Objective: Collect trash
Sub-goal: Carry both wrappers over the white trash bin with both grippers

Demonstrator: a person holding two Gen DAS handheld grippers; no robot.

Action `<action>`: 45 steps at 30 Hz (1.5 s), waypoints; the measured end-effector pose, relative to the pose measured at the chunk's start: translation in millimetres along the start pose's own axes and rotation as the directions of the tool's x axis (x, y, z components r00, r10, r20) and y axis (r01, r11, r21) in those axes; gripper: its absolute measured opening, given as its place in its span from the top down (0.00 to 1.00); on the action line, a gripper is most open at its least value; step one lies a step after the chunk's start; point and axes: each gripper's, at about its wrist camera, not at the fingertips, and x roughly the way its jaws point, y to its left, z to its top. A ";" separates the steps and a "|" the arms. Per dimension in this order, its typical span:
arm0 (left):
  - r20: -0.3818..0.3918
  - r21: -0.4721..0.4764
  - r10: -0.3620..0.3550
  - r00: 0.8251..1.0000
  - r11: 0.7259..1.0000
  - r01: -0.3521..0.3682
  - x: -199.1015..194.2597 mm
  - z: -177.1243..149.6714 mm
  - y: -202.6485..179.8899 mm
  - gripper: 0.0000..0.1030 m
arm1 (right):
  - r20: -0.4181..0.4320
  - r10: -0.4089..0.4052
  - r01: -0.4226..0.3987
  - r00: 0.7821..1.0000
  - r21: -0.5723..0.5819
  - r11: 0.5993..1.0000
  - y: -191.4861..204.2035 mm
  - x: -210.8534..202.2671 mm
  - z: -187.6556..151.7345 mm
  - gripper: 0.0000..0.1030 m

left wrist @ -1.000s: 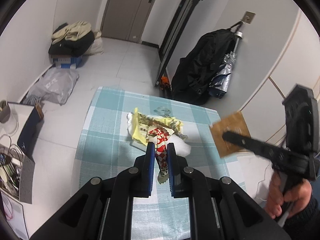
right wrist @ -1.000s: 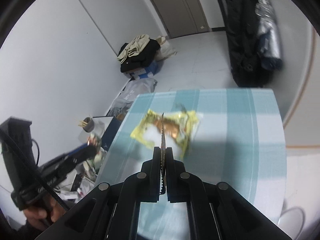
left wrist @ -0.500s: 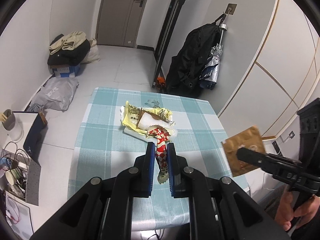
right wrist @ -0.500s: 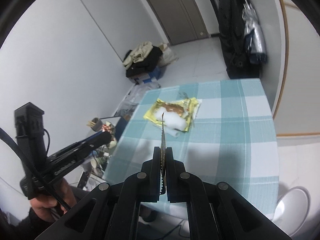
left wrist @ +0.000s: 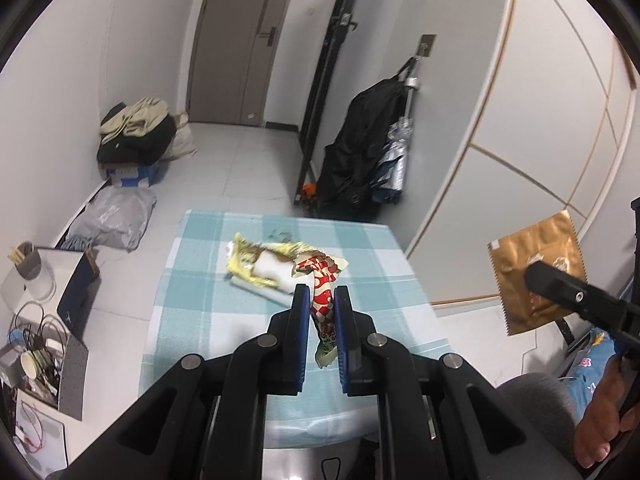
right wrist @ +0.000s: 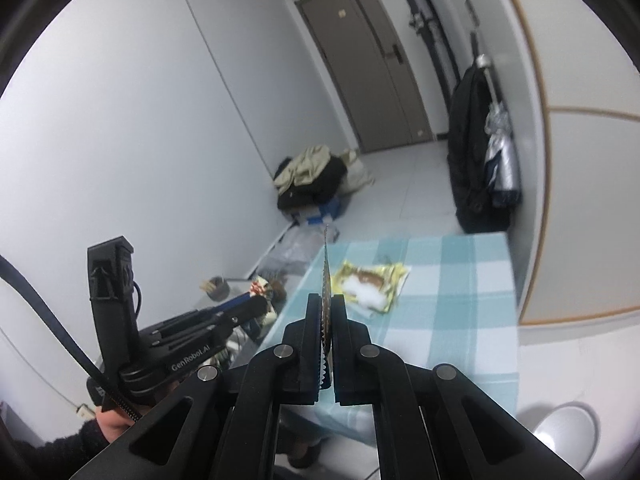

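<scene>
Left gripper [left wrist: 321,299] clamped on a crumpled red-and-white checked snack wrapper [left wrist: 323,280], held up off the teal-and-white checked tablecloth [left wrist: 192,280]. Right gripper [right wrist: 329,306] pinched tight on a flat gold-brown foil packet with serrated edges [right wrist: 326,276], seen only edge-on from its own camera; full face of it only visible from the left wrist view. Still lying on the cloth: a yellow wrapper with a white lump on top [left wrist: 260,262]. Grey round bin [right wrist: 568,426] on the floor, right wrist view only.
</scene>
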 end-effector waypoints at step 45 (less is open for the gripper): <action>-0.586 0.163 -0.332 0.739 0.845 0.509 220.2 -82.2 -277.8 0.92 | -0.404 -0.245 0.453 0.882 0.577 0.680 -375.8 -28.1 -200.5 0.94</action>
